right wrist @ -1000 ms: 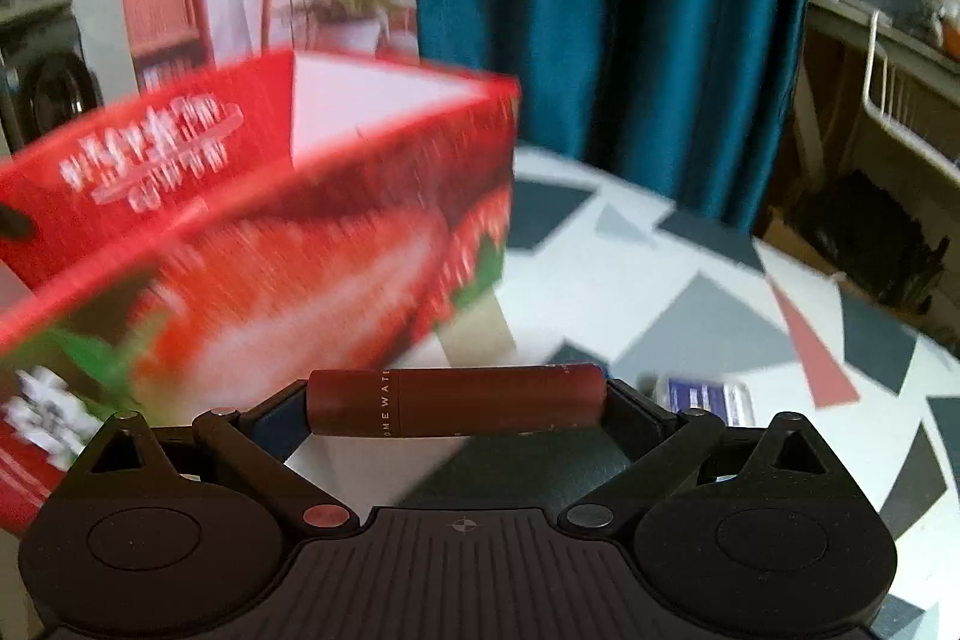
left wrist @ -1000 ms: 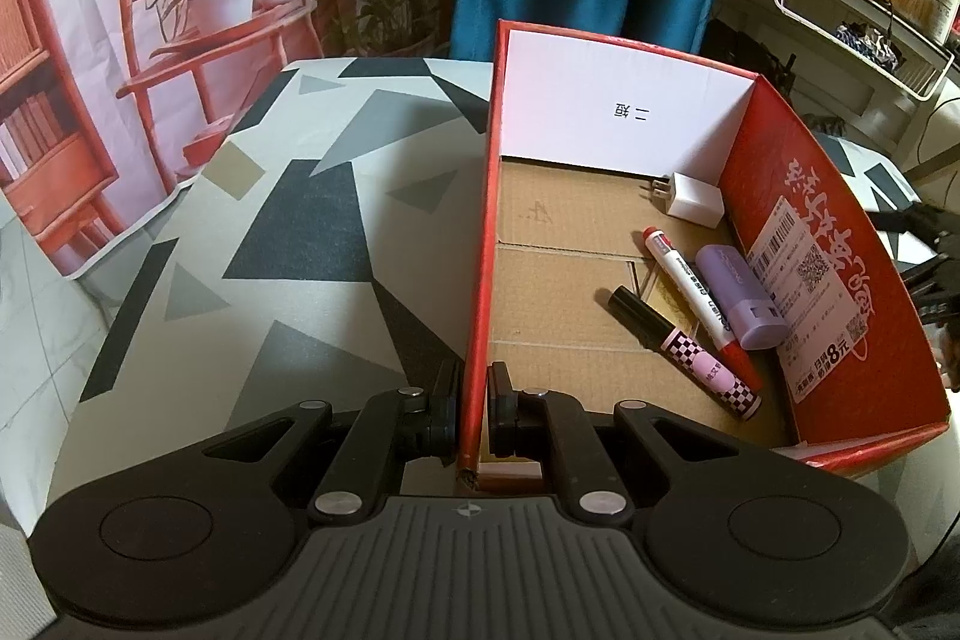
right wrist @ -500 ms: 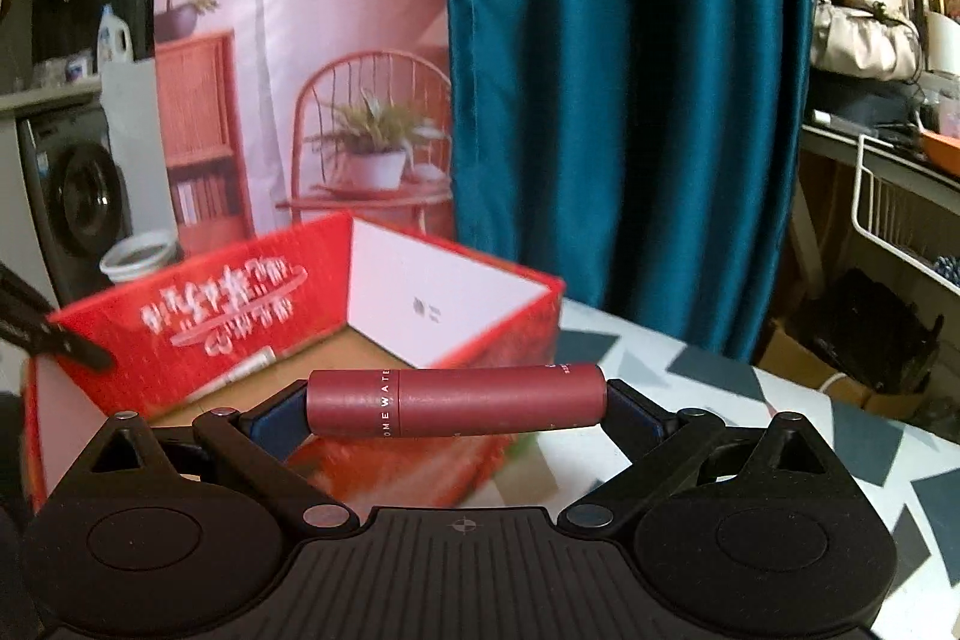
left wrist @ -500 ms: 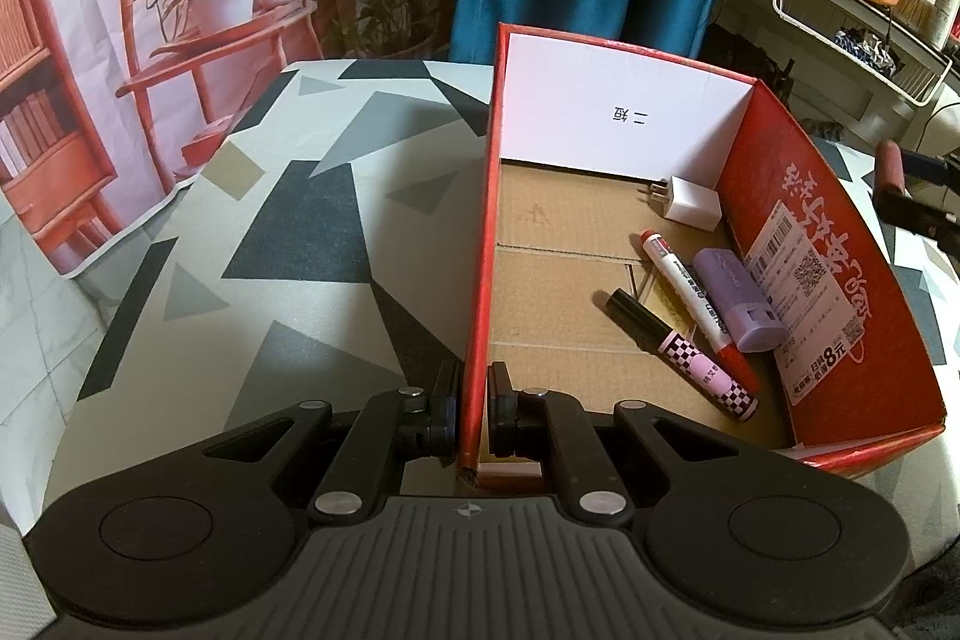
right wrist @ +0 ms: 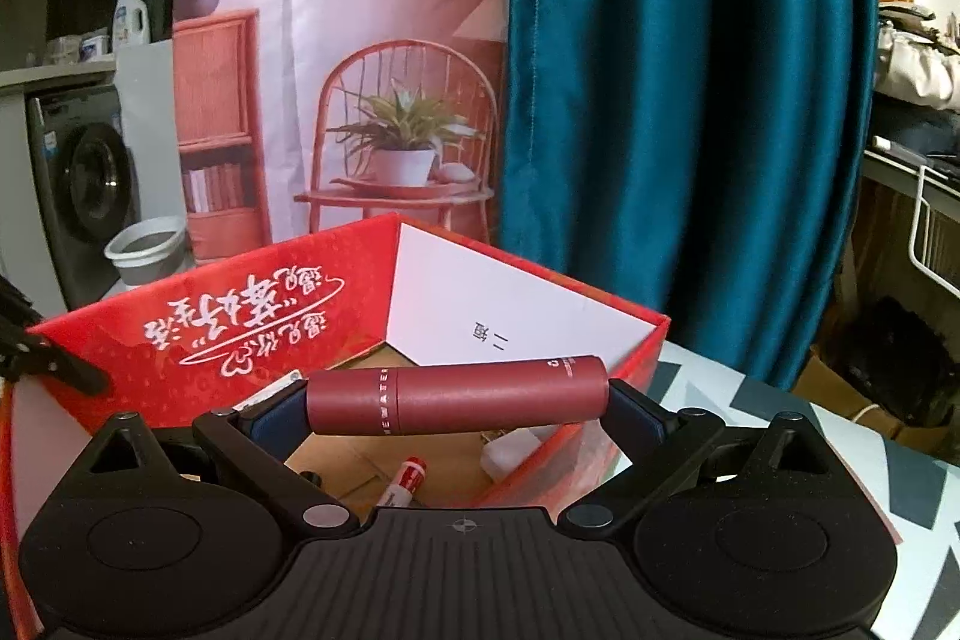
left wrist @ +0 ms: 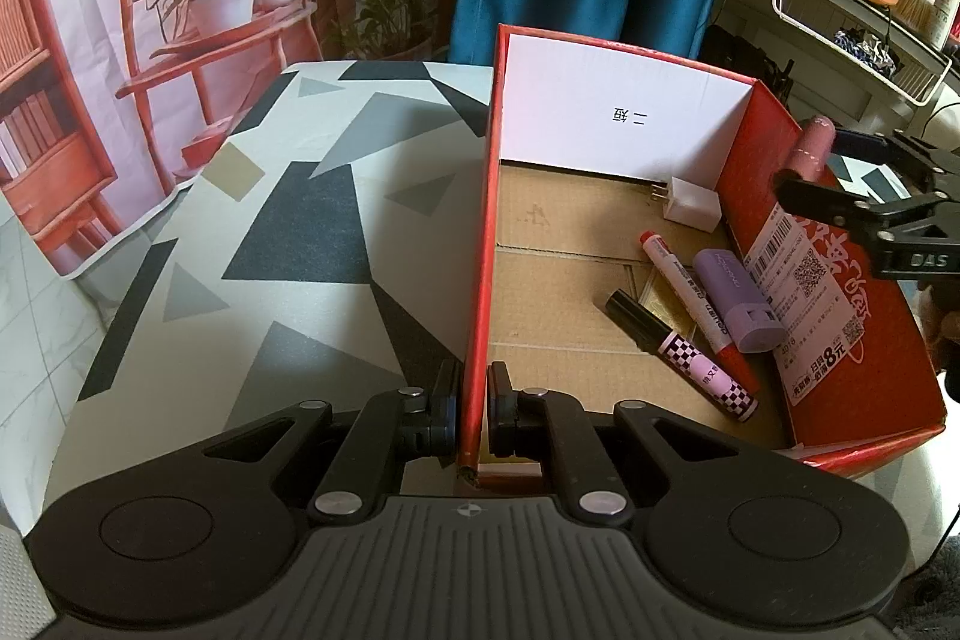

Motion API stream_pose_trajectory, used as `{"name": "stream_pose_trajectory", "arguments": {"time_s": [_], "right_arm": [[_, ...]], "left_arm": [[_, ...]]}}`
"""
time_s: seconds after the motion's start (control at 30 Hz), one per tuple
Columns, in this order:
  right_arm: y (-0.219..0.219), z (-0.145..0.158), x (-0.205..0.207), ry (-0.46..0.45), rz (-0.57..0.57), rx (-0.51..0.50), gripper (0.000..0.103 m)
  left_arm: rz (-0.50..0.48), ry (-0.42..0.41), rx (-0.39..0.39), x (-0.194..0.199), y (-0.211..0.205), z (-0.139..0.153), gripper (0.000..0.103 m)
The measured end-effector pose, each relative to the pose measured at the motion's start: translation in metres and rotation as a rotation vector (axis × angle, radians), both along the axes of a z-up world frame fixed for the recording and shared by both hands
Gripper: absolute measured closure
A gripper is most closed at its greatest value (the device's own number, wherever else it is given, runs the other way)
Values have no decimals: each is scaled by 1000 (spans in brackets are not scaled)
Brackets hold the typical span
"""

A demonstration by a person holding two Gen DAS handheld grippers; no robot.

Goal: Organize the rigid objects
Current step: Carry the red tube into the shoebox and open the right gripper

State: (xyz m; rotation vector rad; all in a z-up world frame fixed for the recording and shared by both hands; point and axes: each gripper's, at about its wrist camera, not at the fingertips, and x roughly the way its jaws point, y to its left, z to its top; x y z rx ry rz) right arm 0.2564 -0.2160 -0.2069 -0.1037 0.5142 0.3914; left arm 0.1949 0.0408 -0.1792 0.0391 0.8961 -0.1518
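Right wrist view: the right gripper (right wrist: 459, 400) clamps a maroon tube (right wrist: 459, 394) lettered "NEWATER" endwise, above the red box's (left wrist: 840, 316) right wall. Left gripper (left wrist: 474, 409) is pinched shut on the box's left wall at its near corner. A label reading "8元" sticks inside the right wall.

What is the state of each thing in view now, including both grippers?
left gripper: shut on the box wall.
right gripper: shut on the red tube, above the box edge.
red box: open, upright on the table.
white charger, red marker, purple stamp, checkered pen: lying inside the box.
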Motion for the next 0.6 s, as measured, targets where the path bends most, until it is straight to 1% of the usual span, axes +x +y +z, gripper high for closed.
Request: {"name": "stream_pose_trajectory", "arguments": {"time_s": [0.23,0.43,0.6], "right_arm": [[5,-8,3,-3,-28,-27,3],[2,-12,4,18,-61,14,2],[-10,-12,-5,9,-108,78,2]], "left_arm": [[2,0,-3,0,-1,0,93],[2,0,-6,0,-1,0,93],[1,2,-6,1,0,0,93]]}}
